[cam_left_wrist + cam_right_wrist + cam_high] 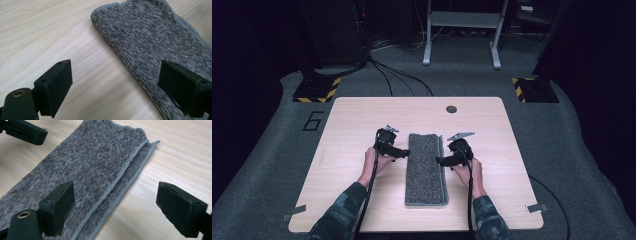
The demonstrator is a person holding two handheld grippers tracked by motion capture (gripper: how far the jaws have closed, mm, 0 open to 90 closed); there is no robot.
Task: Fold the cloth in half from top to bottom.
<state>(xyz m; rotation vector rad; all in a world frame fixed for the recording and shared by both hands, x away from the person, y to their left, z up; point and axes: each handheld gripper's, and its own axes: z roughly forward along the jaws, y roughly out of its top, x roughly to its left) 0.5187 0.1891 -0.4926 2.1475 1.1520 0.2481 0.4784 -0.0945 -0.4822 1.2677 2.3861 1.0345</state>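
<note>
A grey speckled cloth lies folded into a long strip in the middle of the wooden table. My left gripper stands open at the strip's left edge, jaws pointing right. In the left gripper view its jaws straddle the folded edge of the cloth, with nothing held by the gripper. My right gripper stands open at the strip's right edge, pointing left. In the right gripper view its jaws span the layered edges of the cloth, the gripper empty. The left gripper's jaw shows at top left.
A dark round cable hole sits near the table's far edge. Grey tape tabs mark the near corners. Beyond the table are floor cables, a metal stand and two hazard-striped bases.
</note>
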